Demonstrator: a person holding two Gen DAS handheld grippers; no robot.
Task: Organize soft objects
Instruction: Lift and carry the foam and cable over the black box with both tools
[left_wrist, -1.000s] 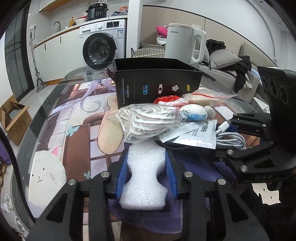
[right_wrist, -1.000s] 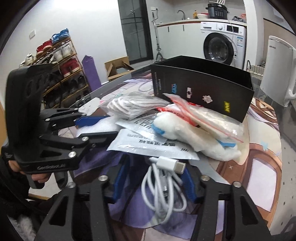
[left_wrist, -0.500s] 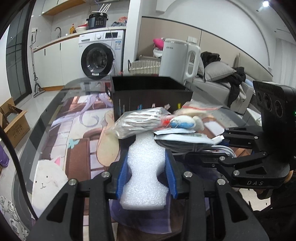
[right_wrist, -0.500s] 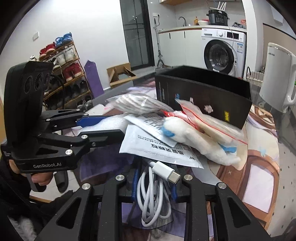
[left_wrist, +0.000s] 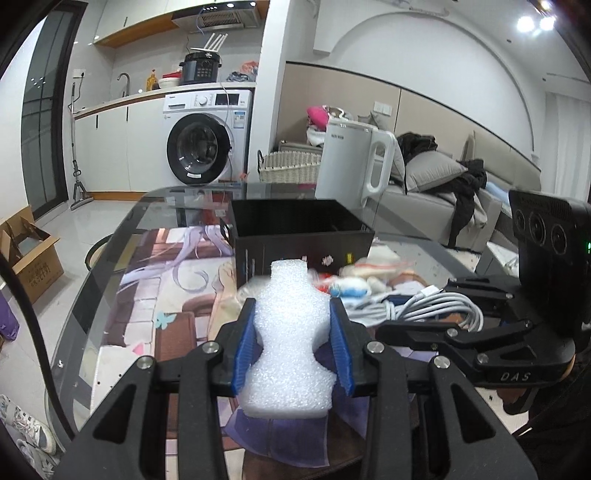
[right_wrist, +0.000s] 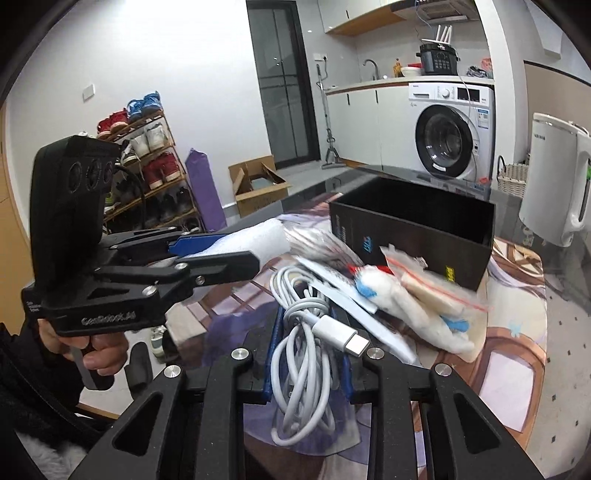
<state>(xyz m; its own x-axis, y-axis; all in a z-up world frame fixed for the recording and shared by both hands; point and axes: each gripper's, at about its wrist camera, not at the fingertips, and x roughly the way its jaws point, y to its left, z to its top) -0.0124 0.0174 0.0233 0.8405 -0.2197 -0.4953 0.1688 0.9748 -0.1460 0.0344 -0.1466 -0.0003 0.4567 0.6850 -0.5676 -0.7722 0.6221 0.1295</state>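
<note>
Left wrist view: the left gripper (left_wrist: 293, 343) squeezes a white foam piece (left_wrist: 290, 339) between its blue pads (left_wrist: 245, 343), up off the table (left_wrist: 110, 258). Just past the foam is a black box (left_wrist: 301, 236). To the right, the right gripper (left_wrist: 439, 325) holds a white cable (left_wrist: 424, 310). Soft bags (left_wrist: 365, 273) lie near the box.

Right wrist view: the right gripper (right_wrist: 308, 354) pinches the coiled cable (right_wrist: 306, 354). On the left, the left gripper (right_wrist: 218, 254) holds the foam (right_wrist: 258, 236). Bags (right_wrist: 417, 306) lie on the right, in front of the box (right_wrist: 413, 232).
</note>
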